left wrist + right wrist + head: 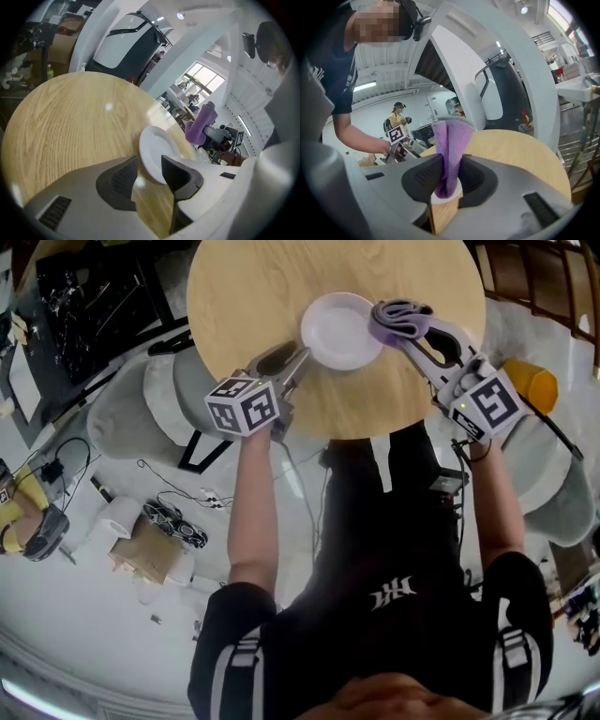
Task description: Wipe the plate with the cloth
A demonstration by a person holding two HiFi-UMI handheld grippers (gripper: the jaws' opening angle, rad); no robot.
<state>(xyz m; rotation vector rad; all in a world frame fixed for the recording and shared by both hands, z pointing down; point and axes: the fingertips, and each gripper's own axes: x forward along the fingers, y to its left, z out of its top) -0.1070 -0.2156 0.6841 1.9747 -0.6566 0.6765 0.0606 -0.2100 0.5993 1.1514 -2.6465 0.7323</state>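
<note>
The white plate [339, 331] lies on the bench [244, 296]. The left gripper [149, 172] has wide fingers around the plate's rim, likely to steady it. The right gripper [449, 176] pinches the purple cloth [452, 140] beside the plate, ready for wiping.

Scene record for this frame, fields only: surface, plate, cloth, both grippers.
surface: round wooden table
plate: white, empty, on the table
cloth: purple, folded, at the plate's edge, contact unclear
left gripper: jaws apart, plate rim between them, unclamped
right gripper: shut on the cloth
</note>
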